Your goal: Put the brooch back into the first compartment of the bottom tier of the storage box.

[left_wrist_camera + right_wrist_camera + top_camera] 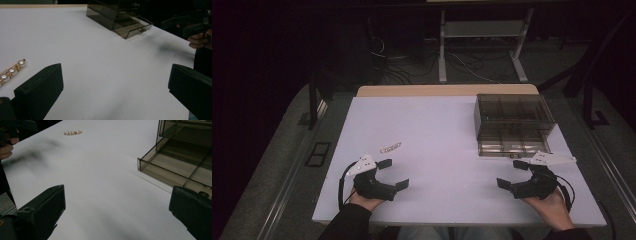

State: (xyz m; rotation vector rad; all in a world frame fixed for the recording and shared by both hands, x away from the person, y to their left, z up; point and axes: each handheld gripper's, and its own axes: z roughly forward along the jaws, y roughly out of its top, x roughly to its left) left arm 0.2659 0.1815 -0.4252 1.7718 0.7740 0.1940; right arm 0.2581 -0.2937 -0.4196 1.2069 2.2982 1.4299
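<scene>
Big white worktop (437, 145) with loads of open room across the middle, nothing lying between the two hands. Left gripper (393, 174) held near the front-left edge, jaws spread wide apart and gripping nothing; same story in the left gripper view (115, 85), just bare white surface between the two black jaws. Right gripper (512, 173) near the front-right edge, also released, jaws wide and empty, confirmed in the right gripper view (117, 210). Pearl hair clip (390, 147) lying flat on the left half, just beyond the left gripper and touching nothing, well apart from the box; gold bar with a row of pearls, half cut off by the frame edge in the left gripper view (11, 72), small and far off in the right gripper view (72, 132). Smoky see-through drawer box (513, 122) sitting at the right, toward the far edge, bottom drawer (514, 146) pulled out toward the front, its front edge just beyond the right gripper. Drawer split into compartments, looks empty but too dark and tinted to say for sure. Wood strip (447, 90) along the far edge of the worktop. Floor beyond very dark: cables and white frame legs (442, 50) barely readable. Forearms cut off at the bottom of the high view.
</scene>
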